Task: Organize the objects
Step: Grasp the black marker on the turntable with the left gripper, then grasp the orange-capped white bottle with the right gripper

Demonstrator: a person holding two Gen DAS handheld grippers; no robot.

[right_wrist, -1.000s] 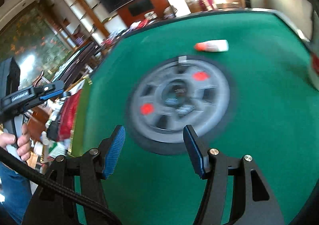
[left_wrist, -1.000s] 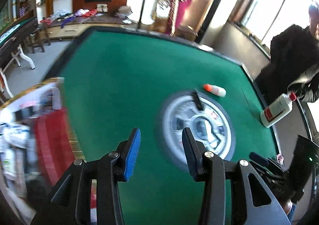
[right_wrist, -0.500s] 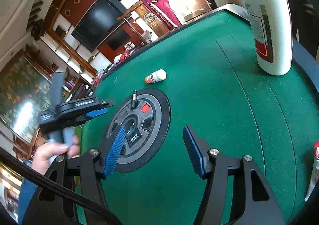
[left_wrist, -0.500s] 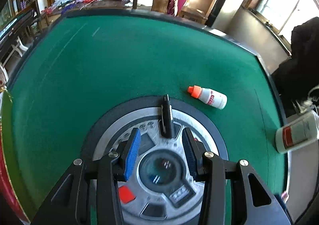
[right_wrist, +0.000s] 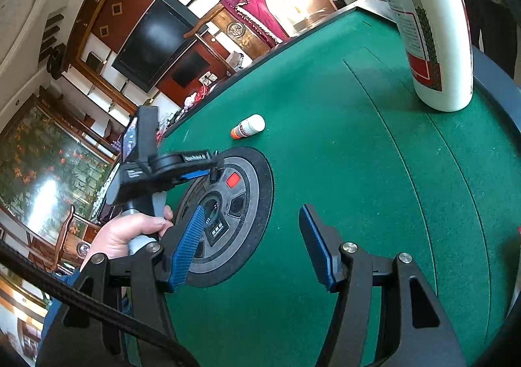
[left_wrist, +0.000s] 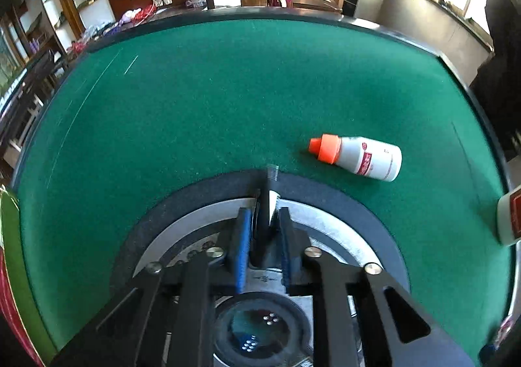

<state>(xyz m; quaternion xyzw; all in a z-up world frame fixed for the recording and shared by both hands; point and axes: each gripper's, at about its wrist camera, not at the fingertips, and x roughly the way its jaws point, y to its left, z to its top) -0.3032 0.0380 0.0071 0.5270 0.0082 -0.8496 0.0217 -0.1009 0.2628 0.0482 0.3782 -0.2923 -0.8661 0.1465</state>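
Low in the centre of the left wrist view, a dark pen-like object (left_wrist: 269, 201) lies across the rim of the round console (left_wrist: 182, 230) set in the green table (left_wrist: 195, 106), its ridged tip reaching onto the felt. The left gripper (left_wrist: 263, 223) points steeply down over it, jaws closing, blue pads against the object's sides. At right centre of that view a small white bottle (left_wrist: 361, 157) with an orange cap lies on its side, apart from the console. Only the right wrist view shows the hand (right_wrist: 130, 230) gripping the left tool's handle at centre left, and a tall white bottle (right_wrist: 429, 31) standing upright at upper right near the table edge. The right gripper (right_wrist: 250, 243) hovers over bare felt beside the console, jaws moderately wide, nothing between them.
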